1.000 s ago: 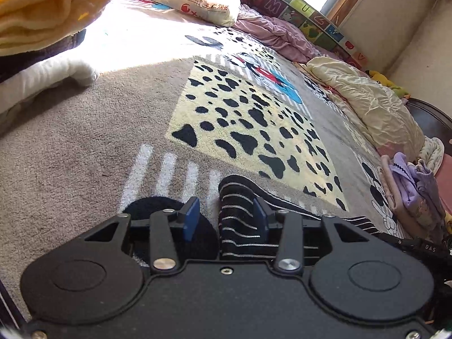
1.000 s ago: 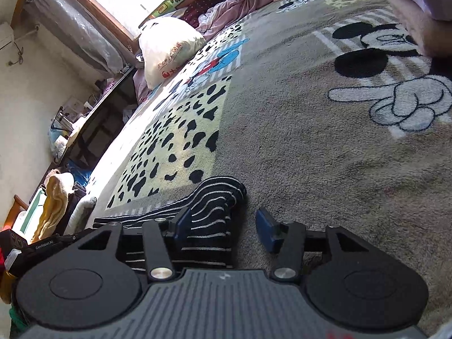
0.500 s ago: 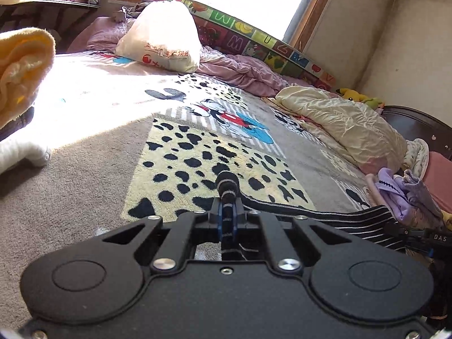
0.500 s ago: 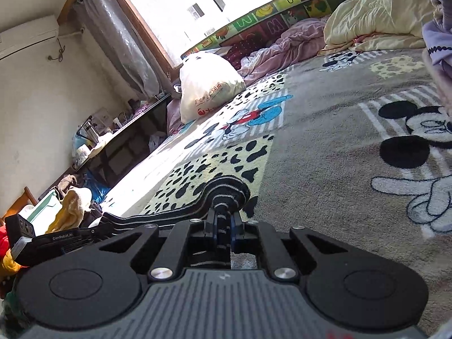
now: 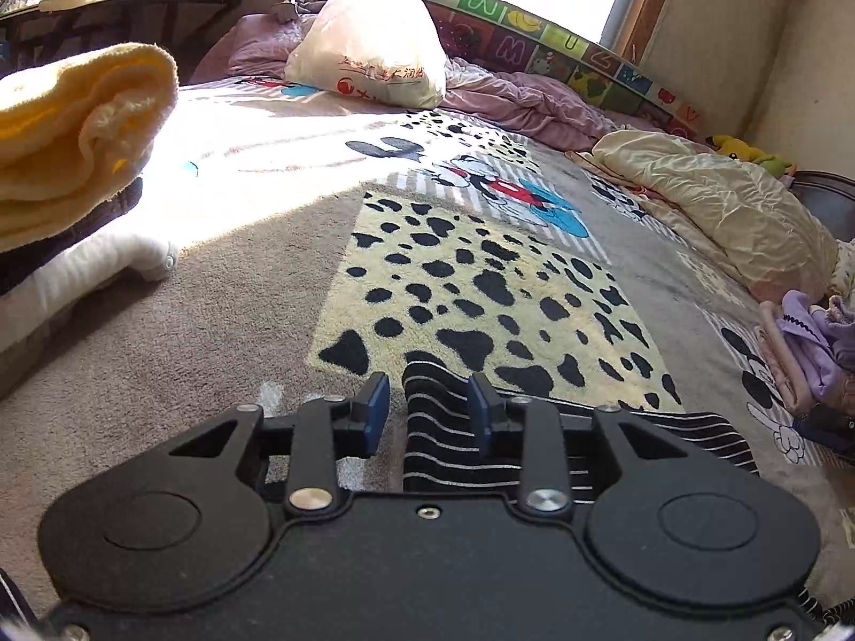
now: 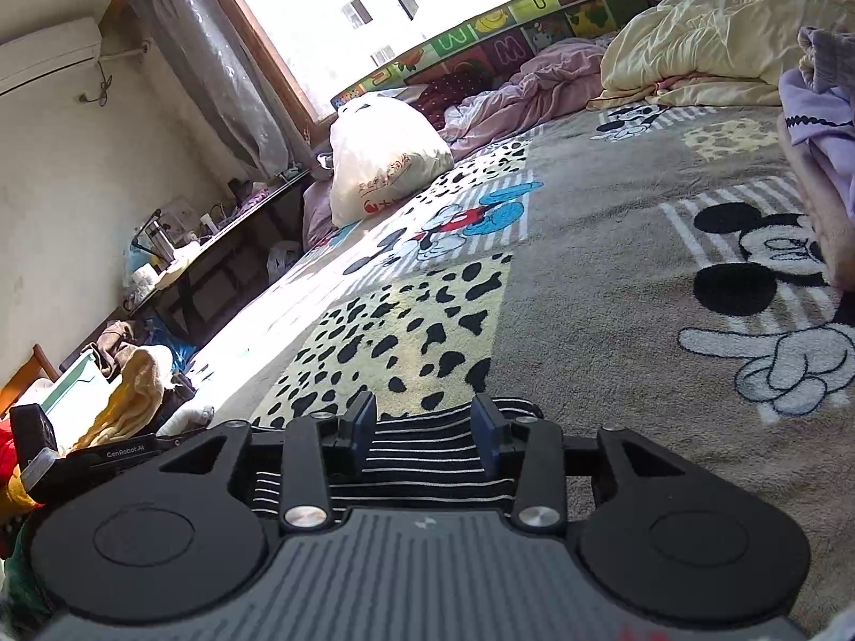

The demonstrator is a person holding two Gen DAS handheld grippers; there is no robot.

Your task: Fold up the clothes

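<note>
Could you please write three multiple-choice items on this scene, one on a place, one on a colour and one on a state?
1. Where does the striped garment lie?
A. on the patterned blanket
B. inside the white bag
C. on the cream quilt

2. What colours is the garment?
A. yellow and white
B. black with thin white stripes
C. plain purple

3. How do the left gripper and right gripper stand?
A. both open
B. both shut
C. one shut

Answers: 1 A, the garment lies flat on the blanket; 2 B, stripes show in both views; 3 A, each gripper's blue pads stand apart.
</note>
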